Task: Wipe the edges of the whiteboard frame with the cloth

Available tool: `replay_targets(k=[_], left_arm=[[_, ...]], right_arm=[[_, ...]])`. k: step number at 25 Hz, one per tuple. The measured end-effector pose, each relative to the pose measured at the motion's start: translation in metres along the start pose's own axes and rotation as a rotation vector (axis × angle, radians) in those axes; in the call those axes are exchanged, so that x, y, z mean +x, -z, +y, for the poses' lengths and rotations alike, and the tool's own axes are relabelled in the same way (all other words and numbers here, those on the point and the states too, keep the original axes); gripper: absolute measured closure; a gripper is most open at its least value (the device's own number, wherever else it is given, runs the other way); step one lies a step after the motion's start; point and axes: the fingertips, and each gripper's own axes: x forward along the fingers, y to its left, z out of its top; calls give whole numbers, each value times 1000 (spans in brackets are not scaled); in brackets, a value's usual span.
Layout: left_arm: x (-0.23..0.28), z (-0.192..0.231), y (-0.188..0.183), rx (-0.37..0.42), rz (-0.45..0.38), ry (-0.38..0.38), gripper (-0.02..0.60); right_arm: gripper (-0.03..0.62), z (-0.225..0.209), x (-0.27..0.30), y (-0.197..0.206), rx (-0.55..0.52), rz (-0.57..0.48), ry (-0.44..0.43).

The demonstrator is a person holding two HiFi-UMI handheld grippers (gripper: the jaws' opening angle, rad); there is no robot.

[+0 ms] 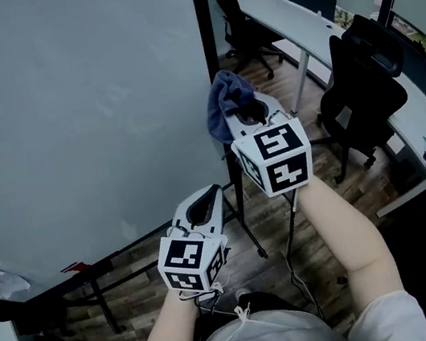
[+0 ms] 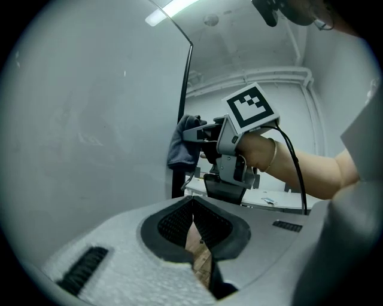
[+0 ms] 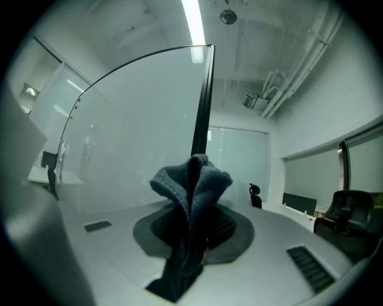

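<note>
Sitting lowest and closest in, the left gripper (image 1: 214, 192) has its fingers pressed together with nothing between them. A bit higher up, the right gripper (image 1: 237, 111) has its fingers clamped on the blue cloth (image 1: 223, 100), which is bunched right up against the black right-hand edge of the whiteboard frame (image 1: 207, 44). Way back there's a black office chair (image 1: 238, 18) next to a long white desk (image 1: 297, 24).

The right gripper (image 1: 242, 113) holds a bunched blue cloth (image 1: 223, 100) at the dark right edge of the whiteboard frame (image 1: 208, 44). The left gripper (image 1: 213, 195) hangs lower, just beside that edge's bottom stretch. A black office chair (image 1: 361, 86) stands to the right.
</note>
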Motion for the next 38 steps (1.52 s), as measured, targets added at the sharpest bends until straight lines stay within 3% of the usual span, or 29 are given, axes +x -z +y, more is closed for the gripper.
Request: replay_targets(k=[10,15,27,38], left_arm=[[0,4,43,-63,41,-30,563],[0,7,58,-100,50,-46,563],[-8,28,118,-192,134,-101,563],[-3,40,196,-285,257,-136,563]], right_arm=[[528,10,4,73,39,98,-17],[528,14,2,88,-17,91,1],[528,33,10,196,99,294,-52],[528,47,14,302,180,473,-51]])
